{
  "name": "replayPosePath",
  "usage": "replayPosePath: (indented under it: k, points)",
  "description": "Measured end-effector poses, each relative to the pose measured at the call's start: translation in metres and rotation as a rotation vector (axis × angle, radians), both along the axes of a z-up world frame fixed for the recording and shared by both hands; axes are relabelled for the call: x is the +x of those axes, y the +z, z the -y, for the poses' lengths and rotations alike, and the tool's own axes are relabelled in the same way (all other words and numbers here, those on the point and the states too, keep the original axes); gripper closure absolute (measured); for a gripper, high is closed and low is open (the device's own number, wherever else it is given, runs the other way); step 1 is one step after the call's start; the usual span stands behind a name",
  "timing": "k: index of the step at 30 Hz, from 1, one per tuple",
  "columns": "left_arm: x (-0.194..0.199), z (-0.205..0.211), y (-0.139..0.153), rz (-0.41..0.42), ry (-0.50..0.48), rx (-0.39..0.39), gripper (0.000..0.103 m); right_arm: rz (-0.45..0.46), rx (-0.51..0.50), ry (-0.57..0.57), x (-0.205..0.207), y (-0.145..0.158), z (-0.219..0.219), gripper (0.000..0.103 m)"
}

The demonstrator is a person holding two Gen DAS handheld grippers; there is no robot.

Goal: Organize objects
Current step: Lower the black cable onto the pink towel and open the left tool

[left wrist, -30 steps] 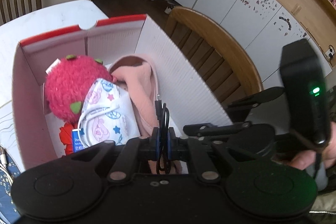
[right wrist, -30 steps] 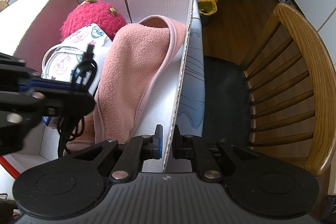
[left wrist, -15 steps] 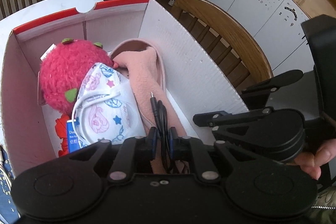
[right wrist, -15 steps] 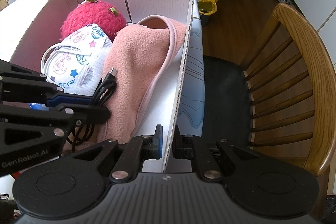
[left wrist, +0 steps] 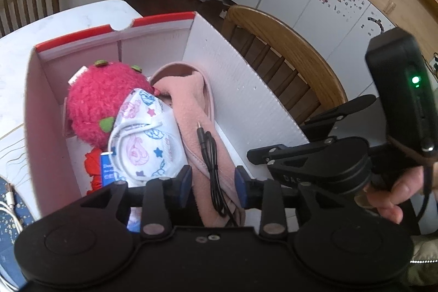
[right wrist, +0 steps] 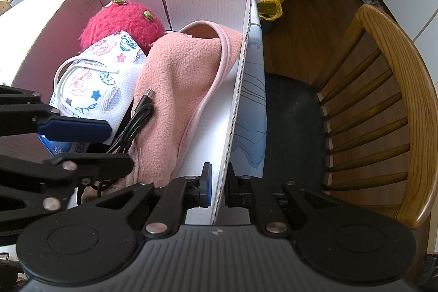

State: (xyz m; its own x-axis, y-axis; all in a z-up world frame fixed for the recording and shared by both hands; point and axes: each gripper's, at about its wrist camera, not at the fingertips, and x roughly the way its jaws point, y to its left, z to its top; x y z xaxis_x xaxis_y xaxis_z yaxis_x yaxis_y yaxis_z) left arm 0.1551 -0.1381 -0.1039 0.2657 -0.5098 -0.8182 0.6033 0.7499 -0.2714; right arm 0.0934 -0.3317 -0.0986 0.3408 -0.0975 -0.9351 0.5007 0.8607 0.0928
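A white cardboard box with a red rim [left wrist: 241,89] [right wrist: 241,67] holds a pink plush fruit [left wrist: 98,97] [right wrist: 123,21], a printed face mask [left wrist: 142,138] [right wrist: 95,78] and a pink fleece cloth [left wrist: 191,106] [right wrist: 180,84]. A black USB cable [left wrist: 210,163] [right wrist: 139,111] lies loose on the cloth. My left gripper [left wrist: 213,179] is open just above the cable, its jaws spread on both sides of it. My right gripper [right wrist: 218,186] is shut on the box's right wall near the front corner.
The box stands on a white table [left wrist: 68,15]. A wooden chair [right wrist: 394,111] stands close to the right of the box. A white cable [left wrist: 11,210] lies on a blue mat at the table's left. A yellow bag [right wrist: 267,2] sits on the floor beyond.
My left gripper has opened and let go of the black cable, which now lies on the pink cloth. The right gripper has kept its hold on the box wall.
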Motion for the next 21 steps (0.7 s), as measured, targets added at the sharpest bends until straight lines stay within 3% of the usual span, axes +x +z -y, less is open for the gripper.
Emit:
replayPosePath:
  k: [12, 21]
  points:
    - [-0.014, -0.03, 0.034, 0.062, 0.057, -0.044, 0.06, 0.001, -0.001, -0.002, -0.001, 0.0, -0.001, 0.095]
    - [-0.016, -0.068, 0.052, 0.123, 0.161, -0.023, 0.052, 0.0, -0.003, -0.001, -0.002, 0.001, 0.002, 0.095]
